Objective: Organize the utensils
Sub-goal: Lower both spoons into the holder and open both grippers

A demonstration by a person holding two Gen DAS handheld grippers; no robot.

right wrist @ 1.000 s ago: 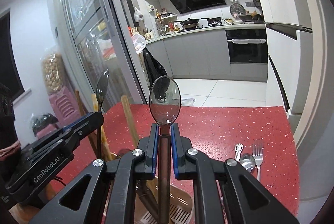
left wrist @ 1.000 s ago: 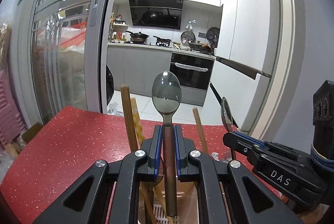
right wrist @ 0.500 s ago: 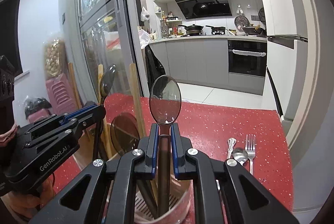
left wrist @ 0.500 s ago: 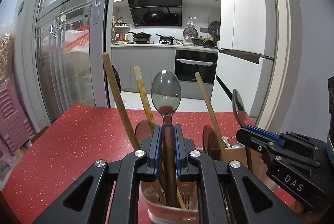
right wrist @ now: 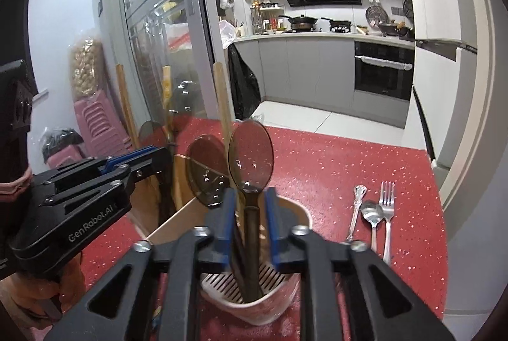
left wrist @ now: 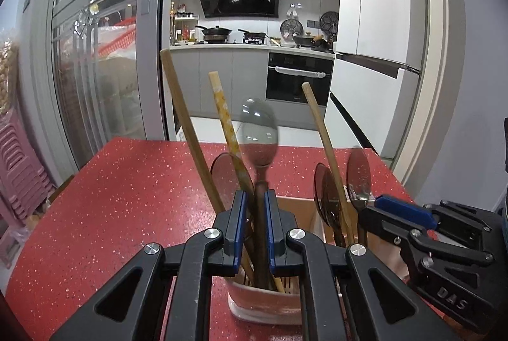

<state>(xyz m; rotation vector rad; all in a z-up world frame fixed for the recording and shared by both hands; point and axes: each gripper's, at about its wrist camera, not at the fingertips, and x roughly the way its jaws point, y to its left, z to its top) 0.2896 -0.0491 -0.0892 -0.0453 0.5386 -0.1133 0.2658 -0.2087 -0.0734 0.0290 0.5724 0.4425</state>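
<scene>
Now my right hand-held gripper (right wrist: 248,222) is opening around the dark translucent brown spoon (right wrist: 250,155), which stands in the pink slotted utensil holder (right wrist: 285,296). My left hand-held gripper (left wrist: 254,225) pinches a steel-bowled spoon with a dark handle (left wrist: 258,134) over the same holder. Pulling back carelessly could snag a spoon and tip it. Wooden chopsticks (left wrist: 187,131) crowd the left; the red speckled counter (right wrist: 333,169) lies open rightward, short of the steel fork (right wrist: 387,210).

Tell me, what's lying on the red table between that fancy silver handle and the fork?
A small silver spoon lies between the ornate handle and the fork, all side by side on the red table; the right wrist view shows it.
</scene>
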